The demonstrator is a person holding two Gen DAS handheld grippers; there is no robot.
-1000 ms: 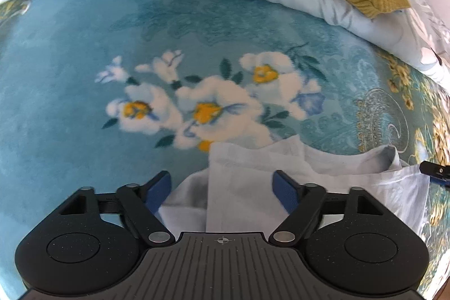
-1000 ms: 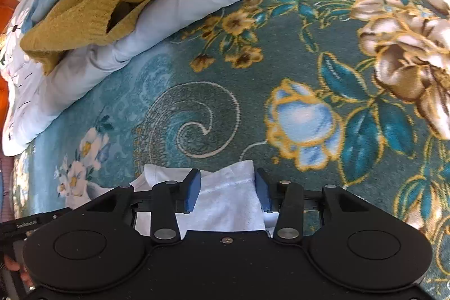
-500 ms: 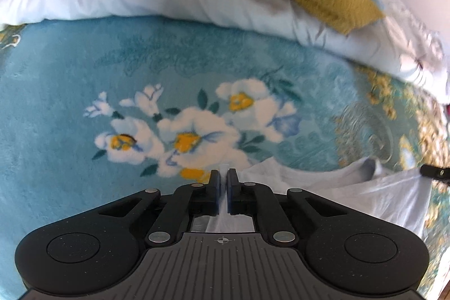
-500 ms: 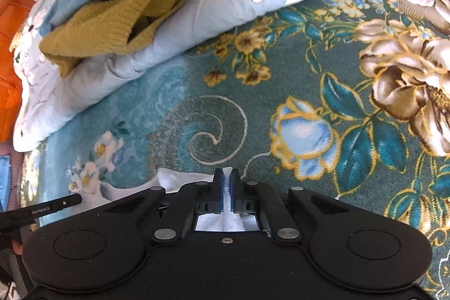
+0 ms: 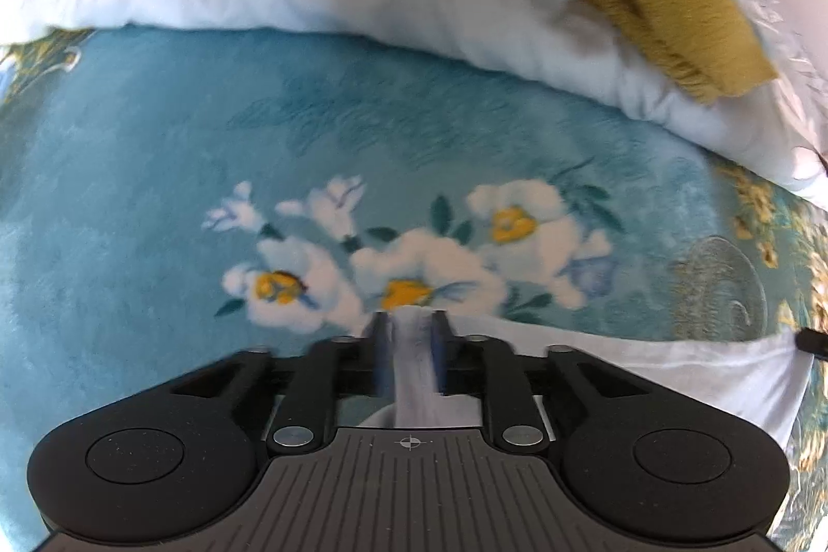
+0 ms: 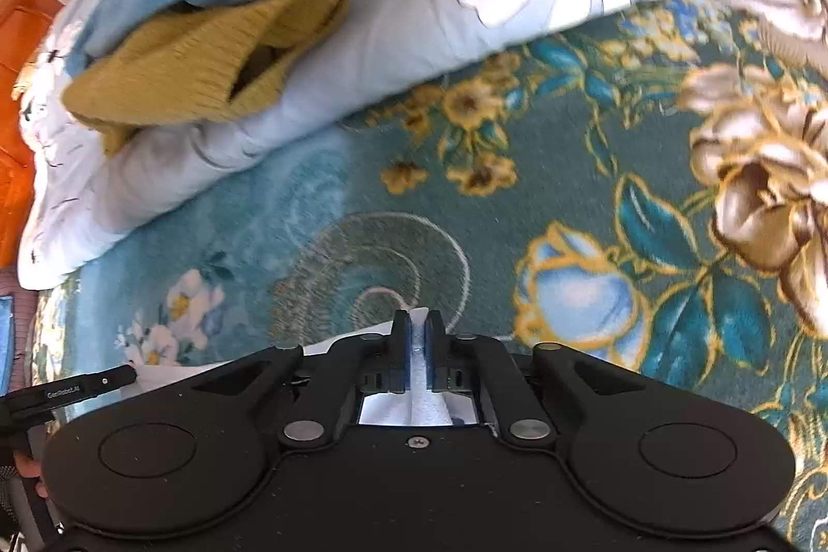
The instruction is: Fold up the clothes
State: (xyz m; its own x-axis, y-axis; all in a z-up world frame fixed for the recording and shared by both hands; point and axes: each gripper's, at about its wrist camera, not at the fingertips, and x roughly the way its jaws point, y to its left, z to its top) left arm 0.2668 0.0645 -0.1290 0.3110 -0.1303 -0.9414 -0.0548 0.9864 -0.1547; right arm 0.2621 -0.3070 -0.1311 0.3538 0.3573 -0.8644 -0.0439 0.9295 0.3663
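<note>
Right wrist view — "GenRobot.AI" on left gripper (image 6: 77, 391); both grippers, jaws opening, w/ white garment (image 5: 647, 376) between pads.

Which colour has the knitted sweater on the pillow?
Mustard yellow sweater; the right wrist view shows it best.

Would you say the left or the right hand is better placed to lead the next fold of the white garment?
Neither clearly. The left tongs and right tongs each pinch the white garment, though both are opening slightly.

Left tool (image 5: 409, 319) and right tool (image 6: 416, 319) point steeply down, jaws easing open around pinched cloth.
</note>
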